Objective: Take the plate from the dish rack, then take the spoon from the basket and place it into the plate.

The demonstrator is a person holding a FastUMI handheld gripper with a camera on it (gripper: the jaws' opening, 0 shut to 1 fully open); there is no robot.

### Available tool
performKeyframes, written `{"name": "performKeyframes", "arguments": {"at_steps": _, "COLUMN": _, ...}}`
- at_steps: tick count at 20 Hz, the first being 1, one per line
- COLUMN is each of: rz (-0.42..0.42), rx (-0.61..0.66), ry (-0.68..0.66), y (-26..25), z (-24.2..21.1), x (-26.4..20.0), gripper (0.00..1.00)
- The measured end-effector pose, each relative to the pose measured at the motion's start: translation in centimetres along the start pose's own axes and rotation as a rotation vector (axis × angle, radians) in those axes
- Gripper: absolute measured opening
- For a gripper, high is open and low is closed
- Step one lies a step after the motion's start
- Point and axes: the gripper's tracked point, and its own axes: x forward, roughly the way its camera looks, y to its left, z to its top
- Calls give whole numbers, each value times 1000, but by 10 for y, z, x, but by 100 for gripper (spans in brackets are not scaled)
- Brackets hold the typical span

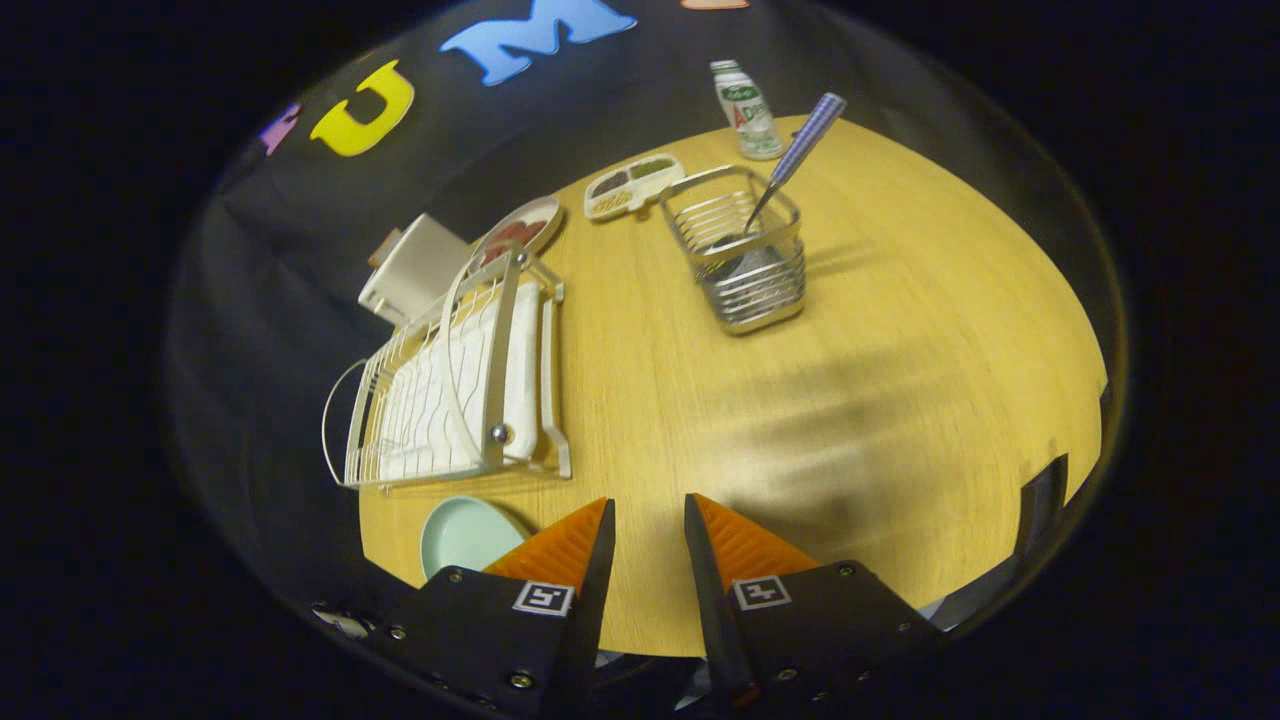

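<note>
The spoon stands in the wire basket, well beyond the fingers at about one o'clock, its checked handle leaning up toward one o'clock too. The pale green plate lies flat on the worktop just beside the fingers at nine o'clock, below the dish rack. The fingers are apart, holding nothing.

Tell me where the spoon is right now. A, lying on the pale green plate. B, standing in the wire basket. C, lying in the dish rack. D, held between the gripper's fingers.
B: the spoon stands tilted in the wire basket far beyond the gripper, whose fingers are open with nothing between them; the pale green plate is bare.
</note>
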Motion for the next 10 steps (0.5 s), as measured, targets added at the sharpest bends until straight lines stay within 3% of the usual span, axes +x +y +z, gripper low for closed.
{"name": "performKeyframes", "arguments": {"at_steps": 6, "rz": -108, "rx": 132, "ry": -282, "y": -48, "z": 112, "x": -22, "gripper": 43}}
{"name": "performKeyframes", "arguments": {"at_steps": 10, "rz": -112, "rx": 242, "ry": -371, "y": -60, "z": 148, "x": -23, "gripper": 43}}
